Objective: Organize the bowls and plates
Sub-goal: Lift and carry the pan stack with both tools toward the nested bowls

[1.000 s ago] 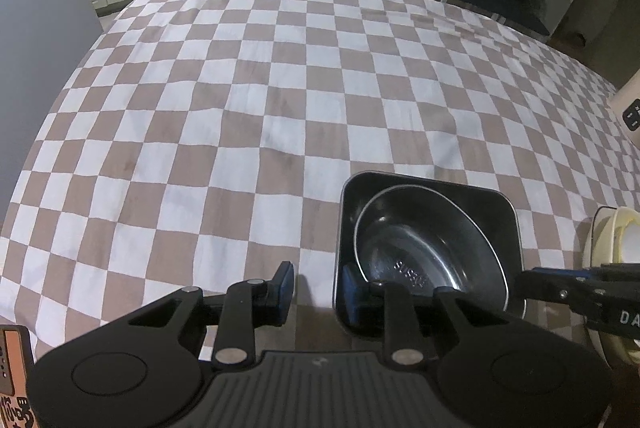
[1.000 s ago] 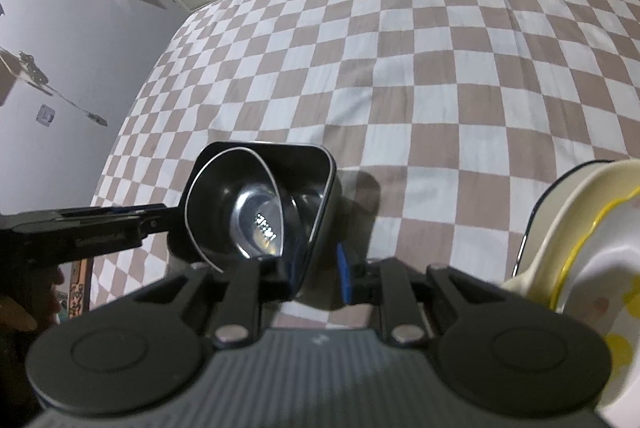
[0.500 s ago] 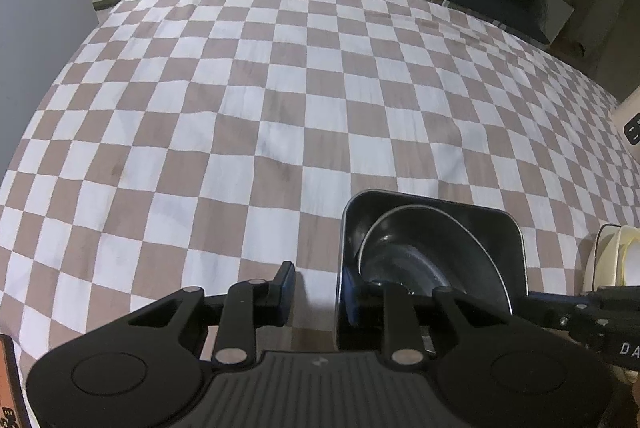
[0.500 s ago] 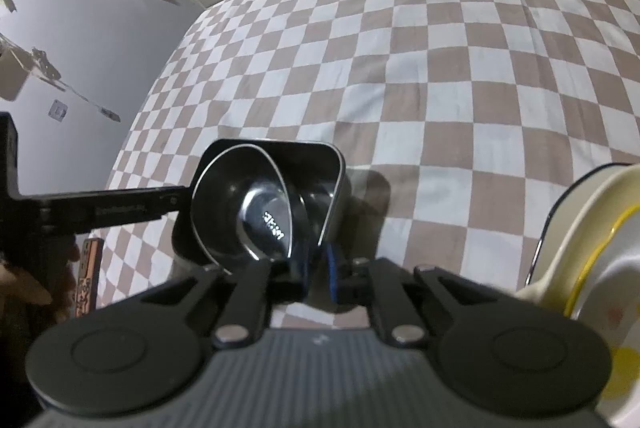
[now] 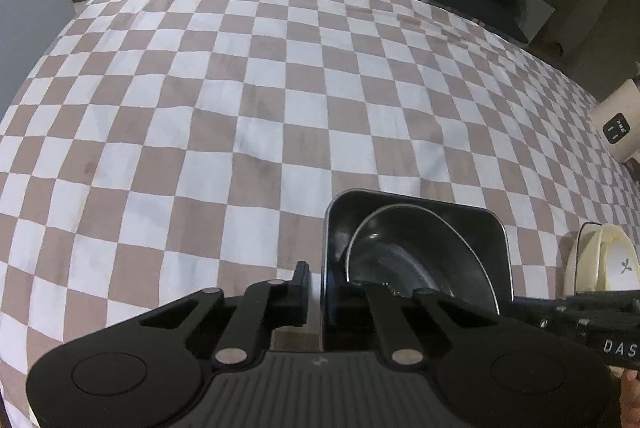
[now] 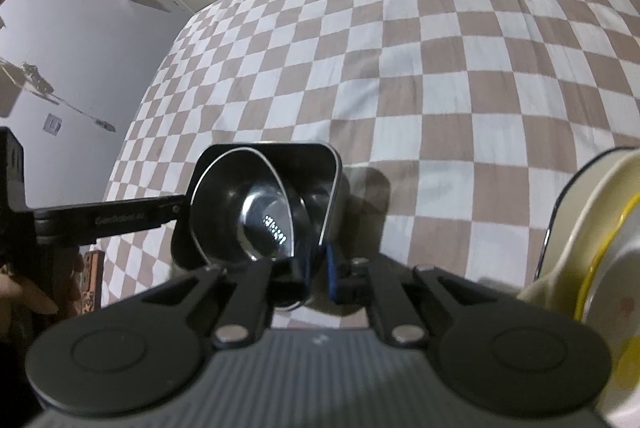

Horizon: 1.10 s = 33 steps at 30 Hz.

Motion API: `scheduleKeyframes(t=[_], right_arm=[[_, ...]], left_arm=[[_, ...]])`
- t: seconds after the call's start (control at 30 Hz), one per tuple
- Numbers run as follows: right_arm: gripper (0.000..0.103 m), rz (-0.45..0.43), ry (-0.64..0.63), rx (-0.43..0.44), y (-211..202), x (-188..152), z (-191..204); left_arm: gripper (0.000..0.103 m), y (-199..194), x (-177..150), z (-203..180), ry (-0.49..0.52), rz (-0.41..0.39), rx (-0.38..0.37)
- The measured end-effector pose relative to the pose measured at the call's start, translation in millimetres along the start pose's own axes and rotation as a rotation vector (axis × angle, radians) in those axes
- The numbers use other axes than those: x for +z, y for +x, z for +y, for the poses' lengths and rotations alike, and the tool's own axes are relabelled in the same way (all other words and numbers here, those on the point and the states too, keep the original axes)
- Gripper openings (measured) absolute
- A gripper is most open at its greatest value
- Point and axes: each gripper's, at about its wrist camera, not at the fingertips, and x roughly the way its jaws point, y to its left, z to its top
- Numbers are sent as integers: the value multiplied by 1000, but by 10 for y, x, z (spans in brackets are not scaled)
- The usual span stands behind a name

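Checked cloth [image 5: 280, 99] covers the whole table, beige and white squares. Wide bare stretch ahead and to the left of the work; far edge meets a wooden counter strip and dark cabinets. Near edge runs just under both tools.

Black square dish [image 5: 416, 248] sits near the table's near edge, lifted a little on its near side. Round metal bowl [image 5: 420, 260] lies inside it, tilted, mouth facing up and toward the left wrist camera; in the right wrist view its rim leans toward the left wall of the dish. No clear long axis on either piece.

Left gripper [image 5: 320, 292]: jaws closed down to a narrow gap on the near-left wall of the square dish, one finger outside, one inside.

Right gripper [image 6: 318, 268]: jaws pinched on the dish's near-right wall, blue pad on the outer face.

Stack of cream plates [image 6: 592, 248] with a yellow-rimmed one stands just right of the dish, near the right tool. Cream appliance [image 5: 618, 125] at the right table edge, well apart.
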Motion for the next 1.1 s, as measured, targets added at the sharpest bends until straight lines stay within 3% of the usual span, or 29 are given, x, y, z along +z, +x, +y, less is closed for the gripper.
scheduleKeyframes(t=[0.37,0.8,0.93,1.1], right_arm=[[8,-16,44,0,5,-10,-24],[7,-75,90,-5,20,44,-50],[20,-84,142,-6,36,83,-142],[8,-80,113,0,54,73,-68]], left_arm=[[4,-5,-17,74,-41,5,-65],[5,6,0,100,-85,-10,-79],[5,7,6,112,-96,-12,-84],[11,26,18,125,-106,-24,-71]])
